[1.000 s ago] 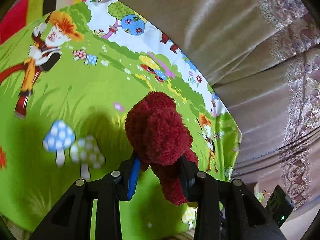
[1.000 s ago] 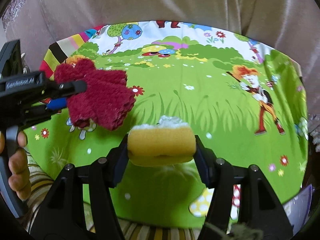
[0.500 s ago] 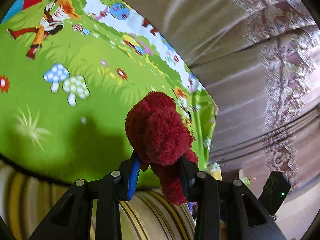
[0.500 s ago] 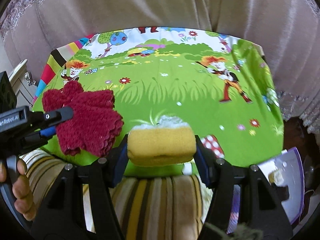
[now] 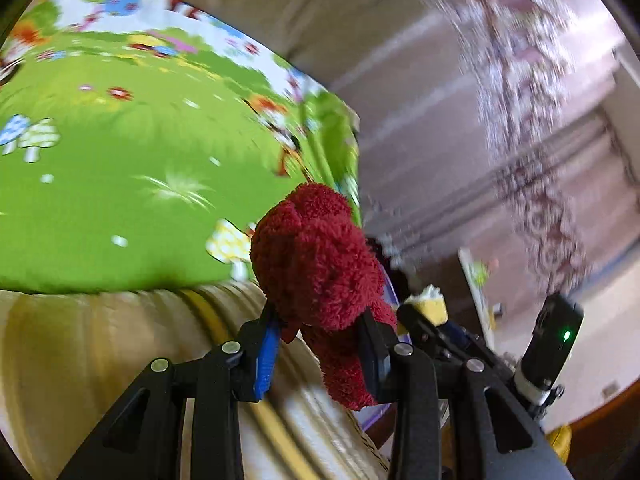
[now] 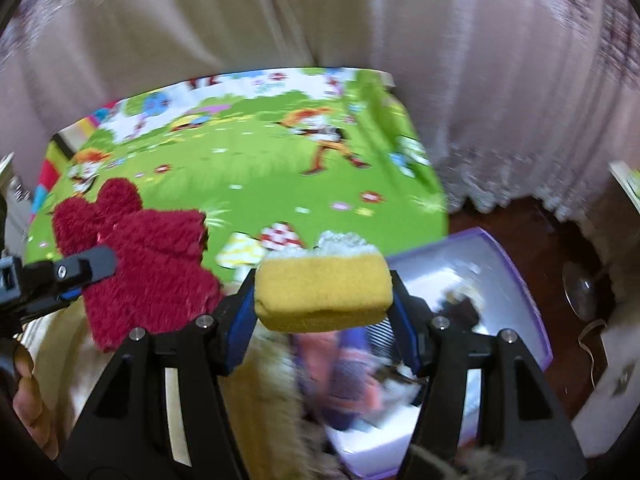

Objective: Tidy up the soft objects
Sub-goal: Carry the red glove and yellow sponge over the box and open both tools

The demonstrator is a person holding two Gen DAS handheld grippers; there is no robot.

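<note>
Presently, the left tool (image 5: 316,340) is clamped on a red plush piece (image 5: 316,272), which the right wrist view shows off its left side (image 6: 144,264), carried in the air past the near edge of the bed's green cartoon sheet (image 5: 100,184). The plush looks light, limp and high-pile; it droops below the pads, so a hold through the thick middle, as now, seems surest, and loose ends could snag. To the right, the right tool (image 6: 322,300) grips a yellow sponge block (image 6: 324,292) across its short ends. The block bulges slightly, judged light and springy, so it should tolerate squeezing and release cleanly. Further right and below sits a purple-rimmed bin (image 6: 516,264) on the floor, already holding blurred items. Room above the bin appears open; its rim, the bed edge and the curtain (image 6: 480,80) behind are the nearest obstructions.
</note>
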